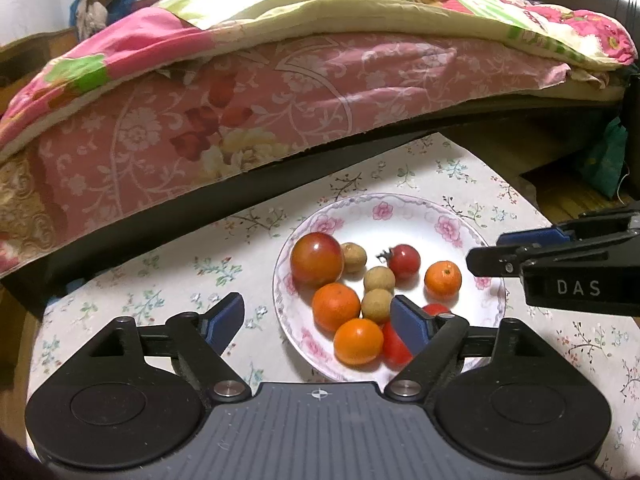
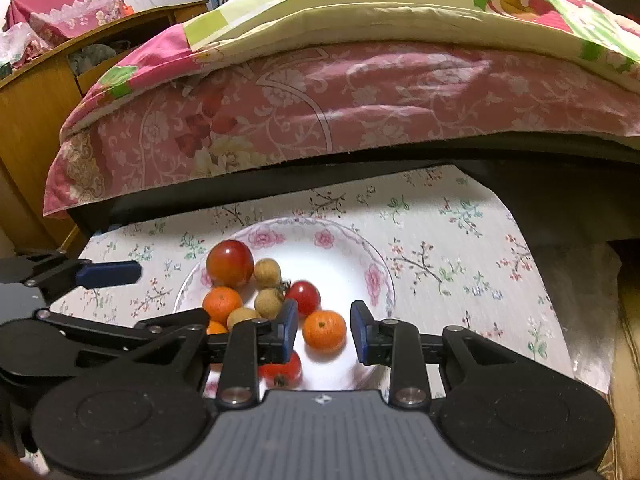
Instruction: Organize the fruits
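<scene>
A tomato (image 1: 394, 346) lies partly hidden, perhaps touching the left claw (image 1: 320, 322).

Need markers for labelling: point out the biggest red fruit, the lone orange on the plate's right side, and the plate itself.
Biggest red fruit (image 1: 317, 258), left wrist view, on the middle of its skin.
Lone orange (image 1: 443, 280), left wrist view, just below its stem dimple.
Plate (image 1: 384, 210), left wrist view, on the far flowered rim.

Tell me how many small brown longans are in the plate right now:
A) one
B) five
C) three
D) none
C: three brown longans lie close together near the middle of the flowered plate, one behind the other.
</scene>
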`<state>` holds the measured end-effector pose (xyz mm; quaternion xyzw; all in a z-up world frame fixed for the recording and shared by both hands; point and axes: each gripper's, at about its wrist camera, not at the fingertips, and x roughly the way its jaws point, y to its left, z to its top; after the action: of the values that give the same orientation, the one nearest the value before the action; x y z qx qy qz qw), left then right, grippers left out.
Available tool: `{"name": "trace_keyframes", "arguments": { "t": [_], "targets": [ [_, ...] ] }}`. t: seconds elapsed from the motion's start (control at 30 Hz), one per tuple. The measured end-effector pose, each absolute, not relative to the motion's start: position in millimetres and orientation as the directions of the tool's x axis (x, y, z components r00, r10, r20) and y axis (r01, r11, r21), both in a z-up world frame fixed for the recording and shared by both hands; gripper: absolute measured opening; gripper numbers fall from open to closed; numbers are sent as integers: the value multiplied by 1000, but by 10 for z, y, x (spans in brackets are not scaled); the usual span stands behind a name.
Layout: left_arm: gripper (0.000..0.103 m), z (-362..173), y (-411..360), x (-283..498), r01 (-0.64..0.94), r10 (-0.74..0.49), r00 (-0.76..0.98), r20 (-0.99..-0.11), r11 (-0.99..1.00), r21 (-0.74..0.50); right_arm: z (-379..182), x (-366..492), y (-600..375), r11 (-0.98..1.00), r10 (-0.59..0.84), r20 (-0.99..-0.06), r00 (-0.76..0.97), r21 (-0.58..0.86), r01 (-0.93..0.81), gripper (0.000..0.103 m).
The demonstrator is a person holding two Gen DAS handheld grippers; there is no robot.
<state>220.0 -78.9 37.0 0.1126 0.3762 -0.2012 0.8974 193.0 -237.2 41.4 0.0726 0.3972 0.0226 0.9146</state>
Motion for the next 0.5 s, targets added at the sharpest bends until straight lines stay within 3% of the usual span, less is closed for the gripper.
{"name": "trace_keyframes", "arguments": {
  "t": [0.5],
  "targets": [
    [103, 472, -615, 1850, 354, -186, 709, -680, 928, 116, 457, 1623, -2161, 991, 100, -726, 680, 134, -2, 32]
  ]
}}
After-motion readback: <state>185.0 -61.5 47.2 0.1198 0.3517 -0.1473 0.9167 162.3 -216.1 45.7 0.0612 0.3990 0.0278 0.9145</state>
